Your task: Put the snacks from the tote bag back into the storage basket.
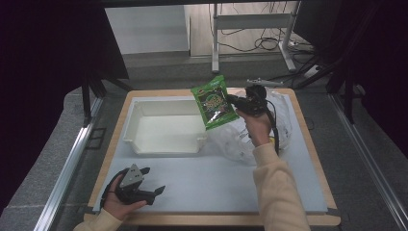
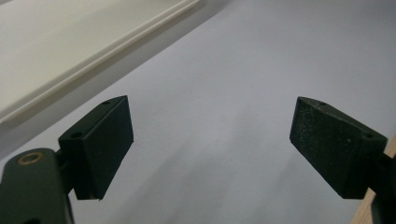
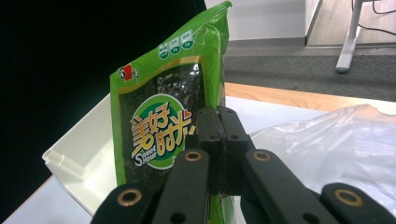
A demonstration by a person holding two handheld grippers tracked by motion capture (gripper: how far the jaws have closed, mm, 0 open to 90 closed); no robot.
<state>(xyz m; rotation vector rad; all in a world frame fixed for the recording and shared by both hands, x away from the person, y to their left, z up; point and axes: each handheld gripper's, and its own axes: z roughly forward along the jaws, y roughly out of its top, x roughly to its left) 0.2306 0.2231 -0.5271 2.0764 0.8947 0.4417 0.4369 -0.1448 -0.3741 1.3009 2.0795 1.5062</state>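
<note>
A green snack packet [image 1: 213, 102] with a dark window and a round label hangs in the air over the right end of the white bin [image 1: 144, 111]. My right gripper [image 1: 235, 102] is shut on the packet's right edge; in the right gripper view the jaws [image 3: 218, 140] pinch the packet [image 3: 163, 121] near its middle. My left gripper [image 1: 155, 191] rests low at the front left of the table, held in a hand, and is open. In the left gripper view its fingers [image 2: 100, 140] stand wide apart over bare white tabletop.
A crumpled clear plastic bag [image 1: 284, 120] lies on the white tabletop [image 1: 216, 178] right of the bin, under my right hand. The bin's rim [image 2: 93, 51] runs past the left gripper. A metal desk frame [image 1: 250, 24] stands beyond the table.
</note>
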